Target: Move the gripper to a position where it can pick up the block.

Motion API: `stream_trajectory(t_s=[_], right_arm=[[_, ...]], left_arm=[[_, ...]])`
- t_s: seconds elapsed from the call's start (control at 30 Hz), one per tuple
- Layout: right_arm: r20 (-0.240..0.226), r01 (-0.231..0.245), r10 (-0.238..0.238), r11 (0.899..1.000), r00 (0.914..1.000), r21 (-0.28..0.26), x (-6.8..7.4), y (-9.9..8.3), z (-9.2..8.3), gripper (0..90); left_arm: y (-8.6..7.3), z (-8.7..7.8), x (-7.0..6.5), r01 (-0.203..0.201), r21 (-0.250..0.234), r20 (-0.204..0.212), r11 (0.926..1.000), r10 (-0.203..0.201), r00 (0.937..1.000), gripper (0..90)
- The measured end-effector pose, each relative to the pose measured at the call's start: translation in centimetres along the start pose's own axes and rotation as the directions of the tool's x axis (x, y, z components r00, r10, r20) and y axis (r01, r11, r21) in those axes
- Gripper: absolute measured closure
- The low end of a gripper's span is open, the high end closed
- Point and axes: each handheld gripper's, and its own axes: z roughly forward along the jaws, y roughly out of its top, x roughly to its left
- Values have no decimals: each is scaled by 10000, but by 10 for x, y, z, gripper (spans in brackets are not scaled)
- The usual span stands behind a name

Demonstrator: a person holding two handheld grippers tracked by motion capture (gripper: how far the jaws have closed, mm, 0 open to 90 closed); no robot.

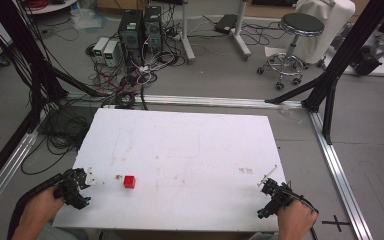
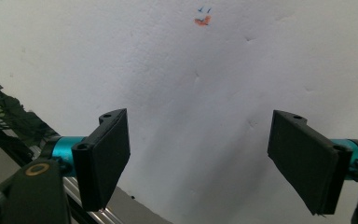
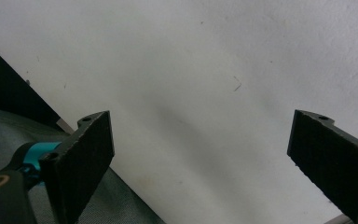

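In the high view, the person's 2 forearms enter from the bottom edge. The left hand (image 1: 42, 204) sits at the lower left of the frame, holding the left gripper (image 1: 80, 187), which aims toward the frame's middle. The right hand (image 1: 296, 220) sits at the lower right, holding the right gripper (image 1: 269, 192), which aims up and left. In the left gripper view, its 2 black fingers (image 2: 105, 156) stand wide apart with nothing between them. In the right gripper view, the fingers (image 3: 81, 161) are likewise spread wide and bare.
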Motion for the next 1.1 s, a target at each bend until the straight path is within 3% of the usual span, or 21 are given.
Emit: stream_trajectory(t_s=[0.57, 0.73, 1.1], right_arm=[[-58, 44, -45, 9999, 10000, -126, 0, -1, -1, 63], [-115, 61, -64, 9997, 9999, -222, -1, -2, 0, 63], [-133, 82, -85, 9996, 9999, -260, -1, -2, -2, 63]], left_arm=[[4, -5, 0, -198, -87, -22, 9998, 198, 9998, 212], [10, -4, -2, -833, 25, 79, 9965, 833, 9965, 212], [19, -6, 1, -1629, -202, 380, 9864, 1636, 9858, 213]])
